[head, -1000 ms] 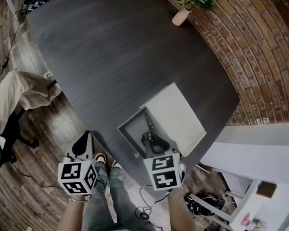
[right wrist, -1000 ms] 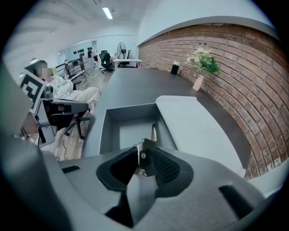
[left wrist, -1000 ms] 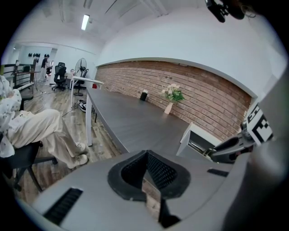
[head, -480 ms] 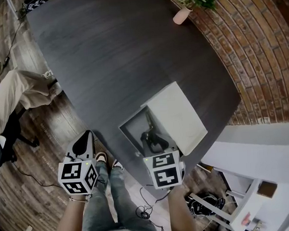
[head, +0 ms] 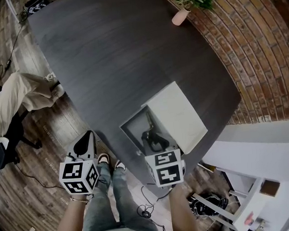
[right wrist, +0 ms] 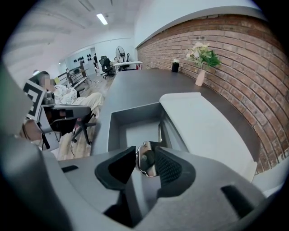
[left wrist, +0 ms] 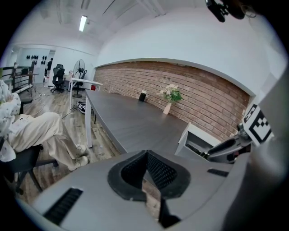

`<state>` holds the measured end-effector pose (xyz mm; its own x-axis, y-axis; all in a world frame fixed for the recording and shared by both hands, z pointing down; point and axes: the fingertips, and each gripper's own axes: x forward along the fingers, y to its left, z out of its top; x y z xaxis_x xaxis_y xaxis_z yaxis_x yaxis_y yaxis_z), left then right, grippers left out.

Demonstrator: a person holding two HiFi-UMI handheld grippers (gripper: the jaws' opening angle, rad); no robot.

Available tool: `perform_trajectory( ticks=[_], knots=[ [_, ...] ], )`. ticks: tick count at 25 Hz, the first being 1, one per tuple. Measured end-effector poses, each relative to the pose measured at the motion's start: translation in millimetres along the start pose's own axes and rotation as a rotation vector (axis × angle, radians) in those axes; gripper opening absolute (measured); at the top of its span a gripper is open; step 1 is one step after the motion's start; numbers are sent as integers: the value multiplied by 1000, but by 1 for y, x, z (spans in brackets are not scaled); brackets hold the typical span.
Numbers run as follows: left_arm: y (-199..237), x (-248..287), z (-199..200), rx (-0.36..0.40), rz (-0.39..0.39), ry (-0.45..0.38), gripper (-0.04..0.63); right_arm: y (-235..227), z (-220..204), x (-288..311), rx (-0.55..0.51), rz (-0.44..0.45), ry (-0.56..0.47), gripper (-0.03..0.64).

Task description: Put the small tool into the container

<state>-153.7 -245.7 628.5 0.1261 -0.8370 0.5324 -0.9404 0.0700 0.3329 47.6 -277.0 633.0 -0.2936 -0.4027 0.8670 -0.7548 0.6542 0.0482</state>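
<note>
Compared with a second ago, my right gripper [head: 155,142] has drawn back a little from the container [head: 127,130] toward my body, so its marker cube now sits just off the container's near corner. Its fingers [right wrist: 170,170] have also spread: they were narrower then and now stand wide, clamping nothing. My left gripper [head: 85,141] has hardly moved. It hangs well to the left of the container, off the edge of the surface [head: 115,55] and above the wooden floor [head: 42,145]. Its fingers [left wrist: 161,175] are drawn together at the tips, with nothing held.

The small tool [right wrist: 145,159] lies inside the container, on its grey bottom, running from the near end toward the far wall. Seen along my right fingers, its shiny metal end shows in the gap between them. It is clear of the left pad and close beside the right one; I cannot tell whether it brushes that pad. The rest of the tool reaches past my fingertips, deeper into the container.

The white lid [head: 178,116] lies open against the container's right side. A vase of flowers [head: 182,14] stands far beyond the container, near the brick wall.
</note>
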Motion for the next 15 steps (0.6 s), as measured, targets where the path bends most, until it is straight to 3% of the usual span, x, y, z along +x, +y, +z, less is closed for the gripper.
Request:
perform_trajectory(
  ticks=[9,15],
  knots=[
    [-18,-12,19,54,-30,-12,5,8,7,-27,65,13,-80,133],
    [-57,-25,51,113,-87,-47,5,-12,28,-81,224,-3,-238,71]
  ],
)
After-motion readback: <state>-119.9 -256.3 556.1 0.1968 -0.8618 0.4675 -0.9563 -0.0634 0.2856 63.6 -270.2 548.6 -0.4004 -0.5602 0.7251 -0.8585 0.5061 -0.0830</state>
